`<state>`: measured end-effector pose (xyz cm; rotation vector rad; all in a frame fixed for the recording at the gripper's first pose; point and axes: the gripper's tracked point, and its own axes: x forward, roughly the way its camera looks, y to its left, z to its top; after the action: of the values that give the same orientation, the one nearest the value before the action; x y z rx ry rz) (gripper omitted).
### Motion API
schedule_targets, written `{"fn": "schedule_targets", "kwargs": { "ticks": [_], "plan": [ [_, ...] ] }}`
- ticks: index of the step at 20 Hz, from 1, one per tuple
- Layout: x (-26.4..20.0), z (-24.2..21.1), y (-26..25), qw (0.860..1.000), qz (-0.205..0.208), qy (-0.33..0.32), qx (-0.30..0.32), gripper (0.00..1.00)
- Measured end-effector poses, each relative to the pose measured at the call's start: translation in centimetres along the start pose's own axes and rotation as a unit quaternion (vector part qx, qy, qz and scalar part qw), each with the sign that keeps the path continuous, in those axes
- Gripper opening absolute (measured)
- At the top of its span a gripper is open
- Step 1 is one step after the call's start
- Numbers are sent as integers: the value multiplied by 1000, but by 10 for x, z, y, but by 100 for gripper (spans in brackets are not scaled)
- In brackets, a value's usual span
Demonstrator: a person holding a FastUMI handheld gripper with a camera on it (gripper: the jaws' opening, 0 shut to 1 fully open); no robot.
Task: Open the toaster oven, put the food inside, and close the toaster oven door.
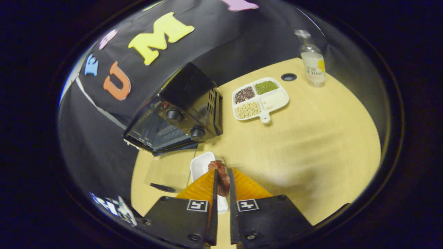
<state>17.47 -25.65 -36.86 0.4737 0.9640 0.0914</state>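
Observation:
My gripper is shut on a dark brown piece of food, held upright between both fingers above a white dish. Beyond the fingers and slightly left stands the black toaster oven, with two knobs on its front. Its glass door hangs open and lies flat over the table, with the black door handle nearest to me. The dark oven cavity faces the dish.
A white divided tray with beans and grains lies on the wooden table to the right of the oven. A clear bottle stands at the far edge, near a black cable hole.

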Motion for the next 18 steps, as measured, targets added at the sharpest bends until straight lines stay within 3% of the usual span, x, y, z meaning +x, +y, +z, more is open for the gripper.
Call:
{"fn": "schedule_targets", "kwargs": {
  "ticks": [2, 7, 13, 16, 18],
  "plan": [
    [-12, 2, 3, 999, -33, -20, -37, 8],
    [-51, 20, 47, 980, -96, -90, -148, 8],
    [-53, 5, 122, 953, -115, -129, -248, 8],
    [-29, -12, 155, 942, -116, -136, -285, 8],
    [-6, -27, 176, 941, -108, -128, -295, 8]
  ]
}}
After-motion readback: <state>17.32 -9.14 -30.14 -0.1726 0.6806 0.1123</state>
